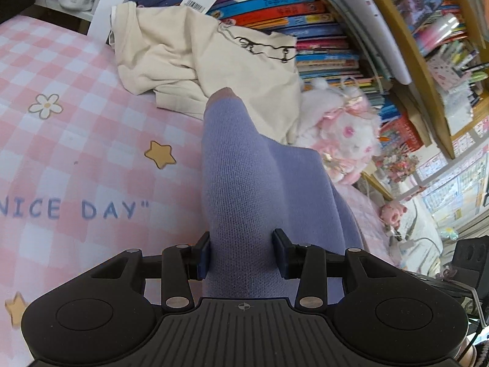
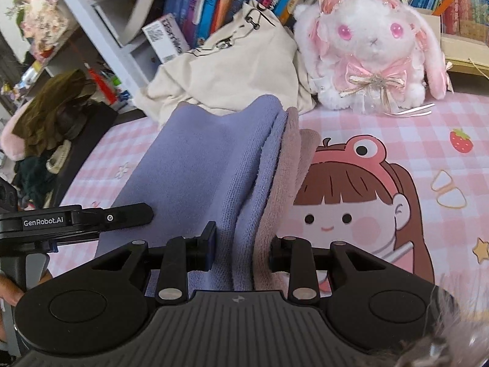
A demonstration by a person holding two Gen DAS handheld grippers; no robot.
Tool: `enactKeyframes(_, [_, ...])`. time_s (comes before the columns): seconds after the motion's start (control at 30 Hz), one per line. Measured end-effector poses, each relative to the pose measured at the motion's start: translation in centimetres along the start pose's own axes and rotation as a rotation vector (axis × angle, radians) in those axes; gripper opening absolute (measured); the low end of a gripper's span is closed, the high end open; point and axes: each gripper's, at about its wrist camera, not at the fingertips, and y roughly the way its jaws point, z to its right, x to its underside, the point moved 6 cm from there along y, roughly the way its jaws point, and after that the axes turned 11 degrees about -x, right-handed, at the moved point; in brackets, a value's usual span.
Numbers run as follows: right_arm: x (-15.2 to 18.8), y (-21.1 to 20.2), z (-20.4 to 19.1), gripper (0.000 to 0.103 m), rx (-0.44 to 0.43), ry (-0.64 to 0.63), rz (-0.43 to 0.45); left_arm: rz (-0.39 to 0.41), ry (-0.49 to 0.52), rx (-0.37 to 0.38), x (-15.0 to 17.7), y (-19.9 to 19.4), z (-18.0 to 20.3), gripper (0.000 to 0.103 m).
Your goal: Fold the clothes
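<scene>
Left wrist view: your left gripper (image 1: 244, 252) pinches the folded purple garment (image 1: 241, 183) over the pink checked sheet (image 1: 76, 153). Your right gripper (image 2: 243, 244) clamps its layered edge. Just beyond, a cream shirt (image 2: 232, 70) and plush rabbit (image 2: 373, 46) crowd the bookshelf (image 1: 305, 9).

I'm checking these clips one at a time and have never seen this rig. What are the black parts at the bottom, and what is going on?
Each picture comes from a camera on a hand-held claw, looking along its two fingers. The left claw and right claw each grip the purple garment, which has a pinkish lining and lies partly folded on the pink checked bedcover. Behind it are a crumpled cream garment, a white plush rabbit and shelves of books.
</scene>
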Motion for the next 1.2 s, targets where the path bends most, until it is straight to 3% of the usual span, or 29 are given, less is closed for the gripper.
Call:
enactKeyframes(0.4, [-3.1, 4.0, 2.3, 0.030, 0.017, 0.064, -0.013, -0.006, -0.047, -0.009, -3.4, 3.8, -2.3, 0.040])
enactKeyframes(0.53, [-3.5, 4.6, 2.7, 0.032, 0.019, 0.075, -0.014, -0.025, -0.044, 0.023, -3.6, 4.6, -2.6, 0.043])
enactKeyframes(0.73, [-3.6, 4.9, 3.0, 0.044, 0.023, 0.080, -0.017, -0.004, -0.054, -0.004, -3.4, 5.0, -2.3, 0.053])
enactKeyframes(0.87, [-3.5, 4.0, 2.7, 0.069, 0.033, 0.073, 0.001, 0.019, -0.012, -0.055, -3.4, 4.0, -1.7, 0.055])
enactKeyframes(1.0, [-2.8, 1.6, 1.9, 0.075, 0.042, 0.043, 0.050, 0.098, 0.043, -0.090, -2.8, 0.9, -0.9, 0.056])
enactKeyframes(1.2, [0.2, -2.2, 0.2, 0.081, 0.117, -0.043, 0.090, 0.216, 0.119, -0.167, 0.1, -3.7, 0.6, 0.072])
